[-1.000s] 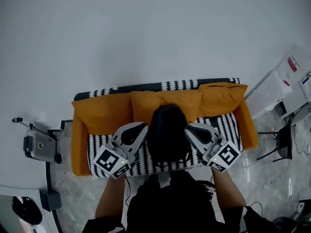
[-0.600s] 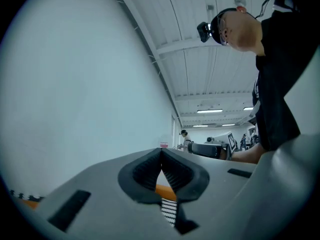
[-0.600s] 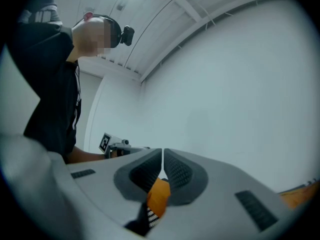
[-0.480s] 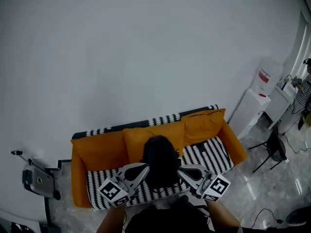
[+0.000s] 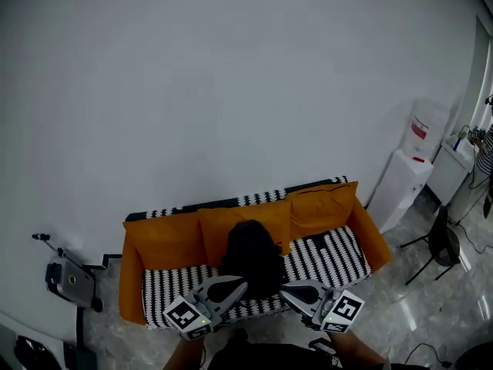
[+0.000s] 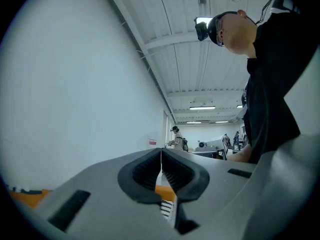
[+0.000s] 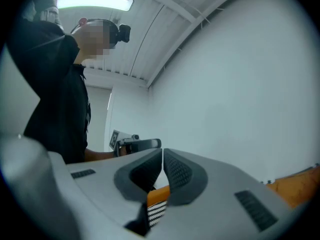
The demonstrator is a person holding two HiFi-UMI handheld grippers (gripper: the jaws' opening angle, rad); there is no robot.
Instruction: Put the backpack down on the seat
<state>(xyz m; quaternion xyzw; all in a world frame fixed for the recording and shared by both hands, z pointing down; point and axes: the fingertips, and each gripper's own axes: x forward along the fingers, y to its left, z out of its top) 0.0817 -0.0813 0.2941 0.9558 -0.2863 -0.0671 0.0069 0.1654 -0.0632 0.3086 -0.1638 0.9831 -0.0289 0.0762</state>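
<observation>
A black backpack point(image 5: 250, 257) stands on the black-and-white patterned seat point(image 5: 327, 257) of an orange sofa, leaning on the orange back cushions point(image 5: 243, 218). In the head view my left gripper point(image 5: 237, 283) is just in front of the backpack's lower left. My right gripper point(image 5: 286, 288) is in front of its lower right. Neither touches it. In the left gripper view the left gripper's dark pads point(image 6: 150, 173) meet with nothing between them. The right gripper's pads point(image 7: 176, 171) also stand together and empty. Both gripper views look up at wall and ceiling.
A white water dispenser point(image 5: 420, 141) stands right of the sofa, with a black chair point(image 5: 441, 241) beyond it. A grey device on a stand point(image 5: 69, 280) sits at the sofa's left. A white wall rises behind. The floor is glossy marble.
The head view has pulled back, so the sofa looks smaller. Both grippers have drawn back from the backpack's sides to in front of it. The backpack stays on the seat.
</observation>
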